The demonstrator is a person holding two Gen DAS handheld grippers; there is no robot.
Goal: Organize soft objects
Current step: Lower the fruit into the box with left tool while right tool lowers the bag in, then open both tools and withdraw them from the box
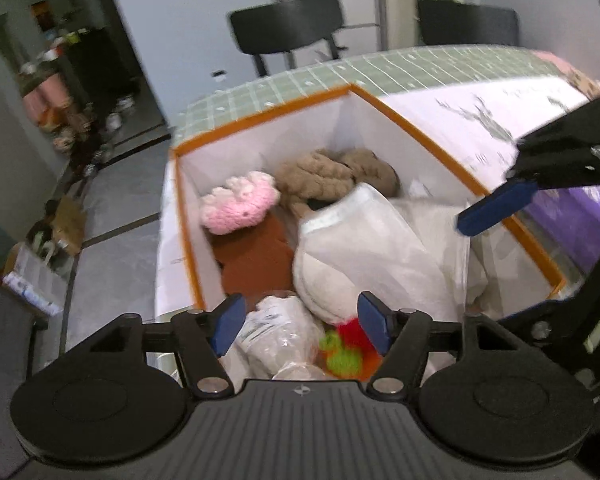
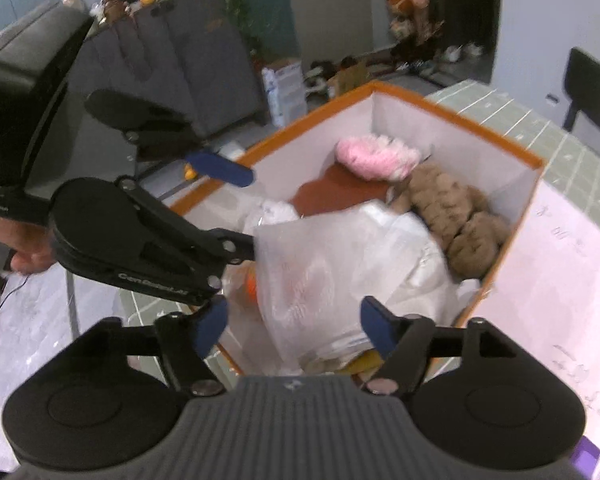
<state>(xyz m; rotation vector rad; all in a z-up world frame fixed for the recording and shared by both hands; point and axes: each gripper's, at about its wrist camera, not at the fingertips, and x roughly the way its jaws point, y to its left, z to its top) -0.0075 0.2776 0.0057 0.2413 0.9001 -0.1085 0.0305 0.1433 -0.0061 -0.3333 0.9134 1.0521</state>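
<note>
Hovering over the orange-rimmed box [image 1: 452,168], the left gripper [image 1: 302,326] at the lower centre of its frame has its jaws spread wide with nothing pinched between them. The right gripper [image 2: 294,328], lower centre of its own view, is equally wide and empty; a bagged plush [image 2: 320,264] lies beneath it, not clamped.

That toy, wrapped in clear film, fills the middle of the box. It looks light and squashy, but the film is probably slick and crinkly, so a pinch on a gathered fold or the bulk of the stuffing should hold better than a flat face. Further up the frame sit a pink knitted toy [image 2: 374,156] and a tan plush [image 2: 456,208], both bare, fuzzy and easy to grip anywhere.
</note>
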